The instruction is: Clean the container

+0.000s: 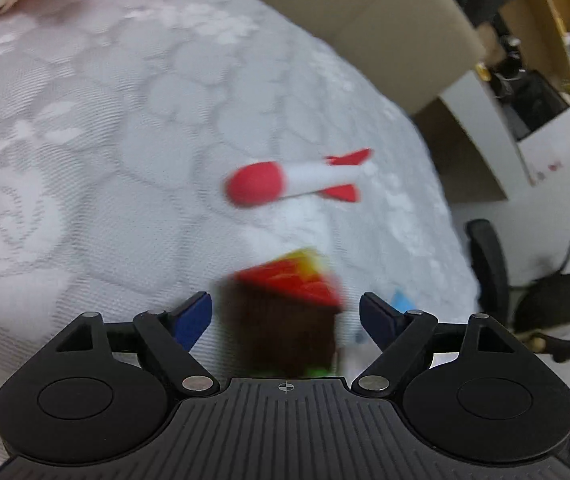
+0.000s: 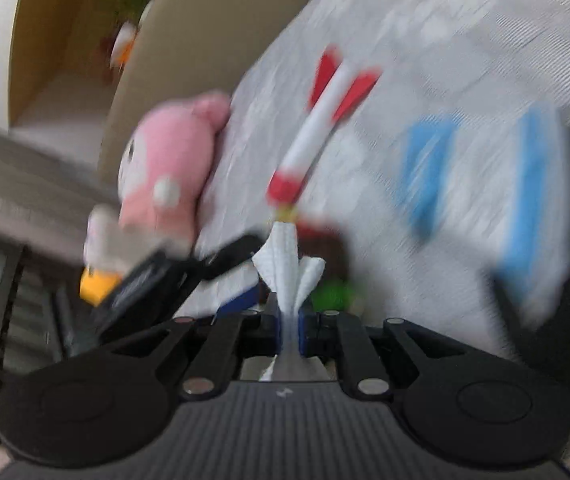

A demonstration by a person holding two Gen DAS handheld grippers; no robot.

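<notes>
**Cloth in hand, container within reach but not yet gripped**

The task is judged to be at an early stage. In the right wrist view, the right gripper (image 2: pixel 289 326) is seen closed on a folded white cloth (image 2: pixel 290 264), which stands up between the blue pads and appears ready for wiping. In the left wrist view, the left gripper (image 1: pixel 285 314) is spread wide, with a blurred dark container (image 1: pixel 285 320) with a red and yellow top lying between its fingers (image 1: pixel 193 316); the pads are not seen pressing on it, so the container is not yet held. It sits on the white patterned bed cover (image 1: pixel 85 140), near the edge.

No wiping contact can be confirmed: in the right wrist view the cloth tip is seen just in front of the dark container, but blur prevents telling whether they touch.

A red and white toy rocket (image 1: pixel 297 180) lies on the cover beyond the container, and a pink plush toy (image 2: pixel 169 168) is seen at the cover's edge beside a cardboard box (image 2: pixel 189 40).

What is judged to remain: the container must be secured, wiped with the cloth, and set down.
</notes>
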